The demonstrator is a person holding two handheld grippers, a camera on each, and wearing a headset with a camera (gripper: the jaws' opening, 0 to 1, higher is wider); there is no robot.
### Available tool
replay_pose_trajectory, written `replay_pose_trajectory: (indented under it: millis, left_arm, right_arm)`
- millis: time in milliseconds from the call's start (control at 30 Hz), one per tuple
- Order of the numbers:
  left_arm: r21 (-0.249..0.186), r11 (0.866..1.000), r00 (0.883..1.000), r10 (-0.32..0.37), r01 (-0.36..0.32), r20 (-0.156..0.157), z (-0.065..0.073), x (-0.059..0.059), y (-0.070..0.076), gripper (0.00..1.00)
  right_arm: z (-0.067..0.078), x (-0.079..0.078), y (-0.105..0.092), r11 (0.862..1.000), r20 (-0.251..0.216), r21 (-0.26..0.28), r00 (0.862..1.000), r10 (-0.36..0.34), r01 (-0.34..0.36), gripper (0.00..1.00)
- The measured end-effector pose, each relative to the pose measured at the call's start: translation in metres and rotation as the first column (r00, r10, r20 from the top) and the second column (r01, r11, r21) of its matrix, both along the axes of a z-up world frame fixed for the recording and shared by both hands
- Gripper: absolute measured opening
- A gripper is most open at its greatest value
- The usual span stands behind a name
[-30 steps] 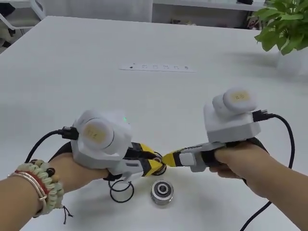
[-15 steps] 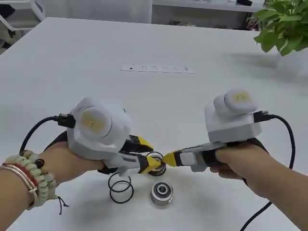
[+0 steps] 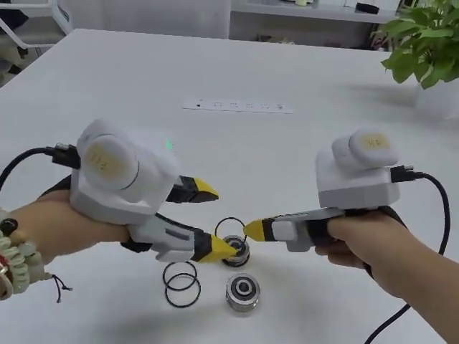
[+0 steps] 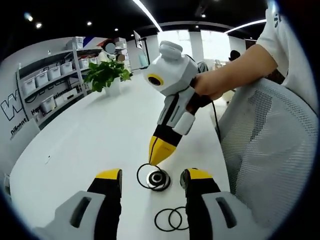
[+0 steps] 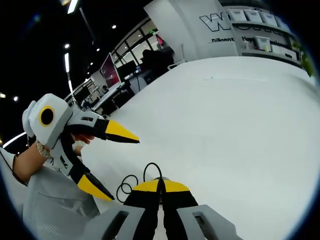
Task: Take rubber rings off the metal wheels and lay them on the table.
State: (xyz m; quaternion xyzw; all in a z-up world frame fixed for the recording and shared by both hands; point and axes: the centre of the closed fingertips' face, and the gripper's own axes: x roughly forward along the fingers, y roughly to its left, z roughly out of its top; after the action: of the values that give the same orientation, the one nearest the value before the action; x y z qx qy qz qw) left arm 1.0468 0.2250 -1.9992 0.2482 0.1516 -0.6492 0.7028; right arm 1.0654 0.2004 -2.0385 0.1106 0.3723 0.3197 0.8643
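The white bench is carrying everything. The left gripper is standing spread wide, its jaws straddling a metal wheel, with the lower tip lying just beside the wheel. The right gripper is pressing its jaws together on the edge of a rubber ring, which is tilting up off that wheel. A second wheel is sitting nearer the person, and two loose rings are lying flat on the bench beside it
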Motion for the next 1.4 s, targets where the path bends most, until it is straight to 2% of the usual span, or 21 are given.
replay_pose_trajectory:
  millis: [33,100,167,200,267,367,500,600,733,833,900,1033,1167,1400]
  left_arm:
    - [-0.006,1.000,1.000,-0.003,0.003,-0.011,0.005,-0.002,0.001,0.52]
    - [-0.063,0.998,0.999,-0.006,0.003,-0.043,0.022,-0.006,0.000,0.57]
    - [-0.092,0.996,0.999,-0.003,-0.001,-0.045,0.038,-0.007,0.005,0.59]
    - [-0.092,0.996,0.999,0.000,-0.004,-0.036,0.042,-0.006,0.008,0.59]
    - [-0.089,0.996,1.000,0.015,-0.015,0.003,0.051,-0.004,0.017,0.59]
    - [-0.092,0.995,0.999,0.030,-0.029,0.012,0.063,-0.006,0.033,0.63]
    - [-0.083,0.996,0.998,0.045,-0.041,0.046,0.072,-0.010,0.051,0.70]
    - [-0.084,0.995,0.997,0.064,-0.059,0.054,0.077,-0.016,0.065,0.74]
    - [-0.085,0.993,0.994,0.091,-0.086,0.052,0.078,-0.026,0.078,0.77]
    - [-0.090,0.990,0.993,0.109,-0.105,0.039,0.075,-0.035,0.088,0.82]
    - [-0.094,0.989,0.992,0.121,-0.118,0.035,0.074,-0.037,0.091,0.84]
    - [-0.097,0.981,0.985,0.170,-0.169,-0.001,0.063,-0.041,0.103,0.85]
    - [-0.094,0.975,0.979,0.202,-0.203,-0.014,0.053,-0.044,0.111,0.90]
    - [-0.094,0.963,0.967,0.246,-0.251,-0.059,0.039,-0.054,0.117,0.95]
  right_arm:
    - [0.001,0.000,0.000,1.000,0.002,0.004,1.000,0.001,-0.001,0.00]
    - [0.003,0.000,0.002,1.000,0.006,0.009,1.000,0.003,-0.003,0.00]
    - [0.005,-0.001,0.002,1.000,0.010,0.004,1.000,0.008,-0.008,0.00]
    - [0.006,-0.001,0.003,1.000,0.019,-0.002,1.000,0.009,-0.009,0.00]
    - [0.010,-0.002,0.005,1.000,0.025,0.013,1.000,0.011,-0.011,0.00]
    - [0.016,-0.003,0.010,0.999,0.034,0.030,0.999,0.013,-0.014,0.00]
    - [0.018,-0.005,0.015,0.999,0.036,0.041,0.999,0.028,-0.029,0.00]
    - [0.017,-0.008,0.019,0.998,0.033,0.039,0.998,0.046,-0.048,0.00]
    - [0.017,-0.010,0.023,0.997,0.032,0.038,0.997,0.064,-0.066,0.00]
    - [0.017,-0.012,0.025,0.996,0.029,0.042,0.997,0.075,-0.077,0.00]
    - [0.017,-0.013,0.027,0.996,0.027,0.044,0.996,0.081,-0.082,0.00]
    - [0.016,-0.017,0.034,0.993,0.023,0.044,0.994,0.108,-0.109,0.00]
    - [0.016,-0.021,0.039,0.991,0.024,0.041,0.992,0.127,-0.128,0.00]
    - [0.014,-0.025,0.045,0.987,0.018,0.032,0.987,0.157,-0.158,0.00]
